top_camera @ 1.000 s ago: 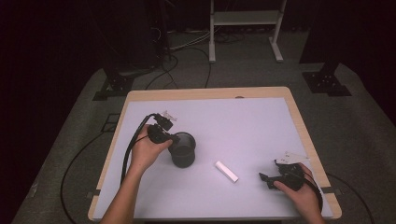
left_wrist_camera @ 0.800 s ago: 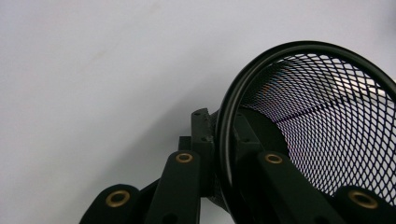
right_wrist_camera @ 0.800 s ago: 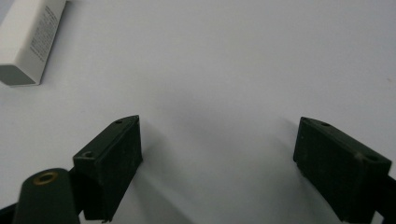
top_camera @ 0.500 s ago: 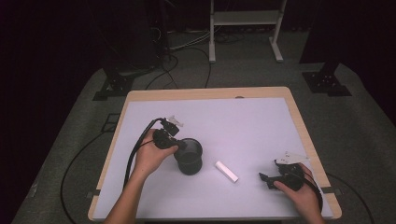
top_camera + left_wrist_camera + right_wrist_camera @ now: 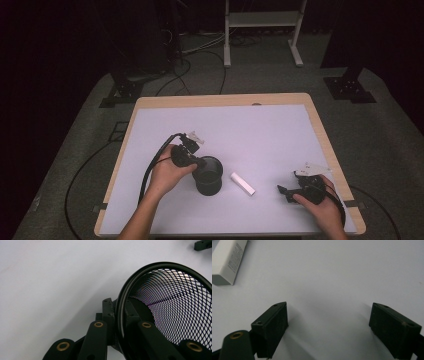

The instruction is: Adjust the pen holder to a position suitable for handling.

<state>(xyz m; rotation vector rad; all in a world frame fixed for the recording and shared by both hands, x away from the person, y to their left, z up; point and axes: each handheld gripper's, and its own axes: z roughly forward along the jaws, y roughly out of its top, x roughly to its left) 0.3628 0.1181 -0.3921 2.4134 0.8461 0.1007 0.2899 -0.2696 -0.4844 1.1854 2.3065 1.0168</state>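
Black wire-mesh cylindrical cup (image 5: 208,175) upright on the white tabletop (image 5: 260,130), rim clamped between the left gripper (image 5: 192,161) jaws, right gripper (image 5: 290,191) spread wide, empty, small white rectangular box (image 5: 242,183) lying between the two.

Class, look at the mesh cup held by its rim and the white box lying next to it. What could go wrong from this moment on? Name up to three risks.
1. The left gripper pinches only the thin rim of the mesh cup, one jaw inside and one outside, so the cup could swivel or slip.
2. The white box lies close beside the cup; a careless sweep might knock it away.
3. The right gripper stands open and apart from the box, so nothing steadies it.
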